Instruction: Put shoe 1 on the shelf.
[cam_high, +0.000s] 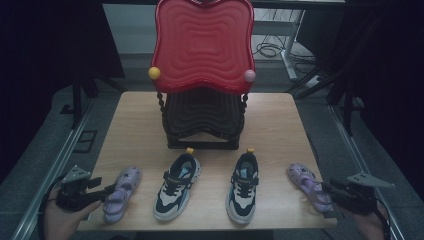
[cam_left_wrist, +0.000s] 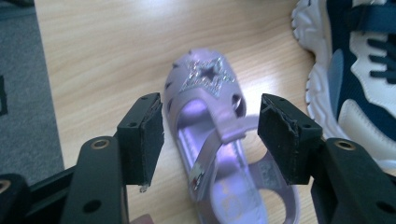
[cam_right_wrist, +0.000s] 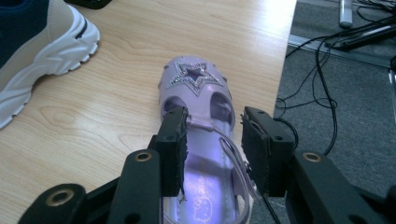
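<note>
High view: left gripper (cam_high: 102, 192) and right gripper (cam_high: 331, 190) both spread, each straddling a purple sandal (cam_high: 121, 192) (cam_high: 310, 185), not pinching.

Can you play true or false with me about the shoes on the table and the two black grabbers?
1. Four shoes sit on the wooden table. True.
2. The two purple sandals lie side by side in the middle. False: the left purple sandal and the right purple sandal lie at the outer ends, with the two sneakers between them.
3. The left gripper squeezes its sandal flat. False: its jaws stand wide open around the sandal.
4. The right sandal has a sparkly star on its toe. True.
5. The red chair stands in front of the shoes. False: it stands behind them.
</note>
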